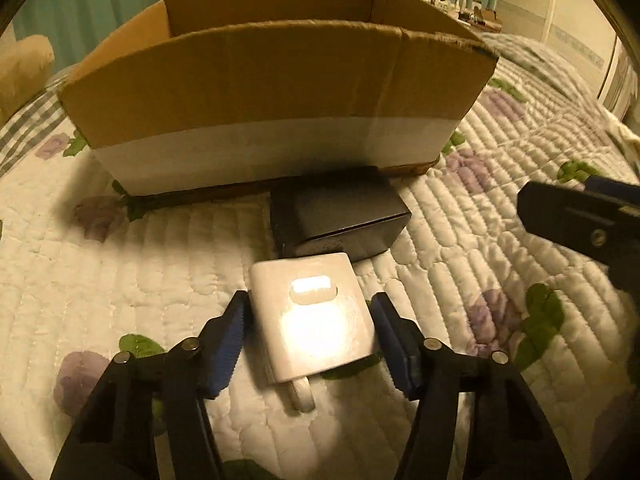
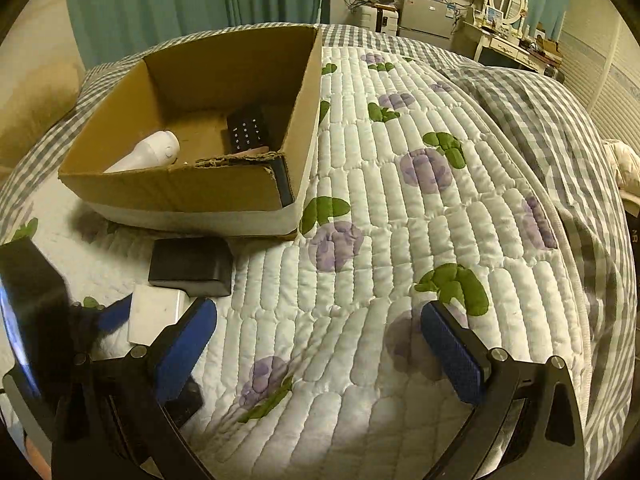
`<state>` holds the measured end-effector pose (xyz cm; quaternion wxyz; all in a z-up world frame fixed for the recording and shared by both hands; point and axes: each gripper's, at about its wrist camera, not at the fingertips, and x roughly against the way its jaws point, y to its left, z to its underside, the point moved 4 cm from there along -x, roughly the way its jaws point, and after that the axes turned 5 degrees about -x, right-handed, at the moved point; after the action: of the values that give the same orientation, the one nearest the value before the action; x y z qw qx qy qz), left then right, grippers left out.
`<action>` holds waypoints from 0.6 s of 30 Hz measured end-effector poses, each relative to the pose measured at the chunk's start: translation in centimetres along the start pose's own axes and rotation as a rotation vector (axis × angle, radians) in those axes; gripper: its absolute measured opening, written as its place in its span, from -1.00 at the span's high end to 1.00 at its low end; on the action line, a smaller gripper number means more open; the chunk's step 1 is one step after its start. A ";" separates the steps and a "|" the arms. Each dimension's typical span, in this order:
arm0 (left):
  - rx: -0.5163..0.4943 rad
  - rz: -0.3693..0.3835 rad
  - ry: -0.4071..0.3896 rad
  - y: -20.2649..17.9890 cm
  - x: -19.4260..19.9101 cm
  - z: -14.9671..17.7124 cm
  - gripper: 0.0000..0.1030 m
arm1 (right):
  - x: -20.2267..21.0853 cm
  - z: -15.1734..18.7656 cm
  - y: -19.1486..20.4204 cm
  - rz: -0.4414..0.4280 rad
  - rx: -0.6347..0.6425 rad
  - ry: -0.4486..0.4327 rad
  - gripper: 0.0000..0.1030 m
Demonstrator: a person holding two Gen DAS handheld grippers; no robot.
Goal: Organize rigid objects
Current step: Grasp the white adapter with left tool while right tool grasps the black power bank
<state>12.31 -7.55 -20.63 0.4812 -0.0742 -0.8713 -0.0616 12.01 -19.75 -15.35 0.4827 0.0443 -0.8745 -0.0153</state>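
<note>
A white flat device with a small loop at its near end lies on the quilt. My left gripper straddles it, and its blue pads sit against both long sides. Just beyond lies a black box, touching the front of the open cardboard box. In the right wrist view the white device and the black box lie at the lower left. My right gripper hangs open over bare quilt with nothing between its fingers. Inside the cardboard box are a white handheld gadget and a black keypad remote.
The floral quilt covers a bed, with a checked blanket bunched at the right. My right gripper's body shows at the left wrist view's right edge. A tan pillow lies left of the cardboard box. Furniture stands beyond the bed.
</note>
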 end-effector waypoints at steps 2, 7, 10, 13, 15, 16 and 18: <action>0.013 0.007 -0.007 0.5 0.9 0.1 -0.11 | 0.0 0.0 -0.1 -0.004 -0.002 -0.002 -0.99; 0.057 0.010 -0.058 2.9 4.4 -0.4 -0.03 | 0.3 -0.2 0.0 -0.017 -0.005 -0.006 -0.99; 0.077 -0.004 -0.090 4.4 6.1 -1.0 0.19 | 1.0 -0.6 0.7 -0.043 0.004 -0.015 -0.99; 0.095 -0.013 -0.094 6.3 6.8 -1.7 0.46 | 1.5 -1.4 2.5 -0.096 0.039 -0.012 -0.99; 0.103 -0.012 -0.089 7.8 6.5 -2.2 0.46 | 1.2 -1.8 4.2 -0.121 0.075 0.007 -0.99; 0.103 -0.016 -0.082 8.0 6.4 -2.2 0.46 | 0.9 -1.9 4.8 -0.131 0.086 0.017 -0.99; 0.118 -0.006 -0.078 8.2 6.1 -2.0 0.46 | 0.0 -2.2 6.1 -0.143 0.106 0.039 -0.99</action>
<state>12.32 0.61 -14.13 0.4504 -0.0456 -0.8916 -0.0086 13.47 -13.60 -13.76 0.4944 0.1323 -0.8591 -0.0026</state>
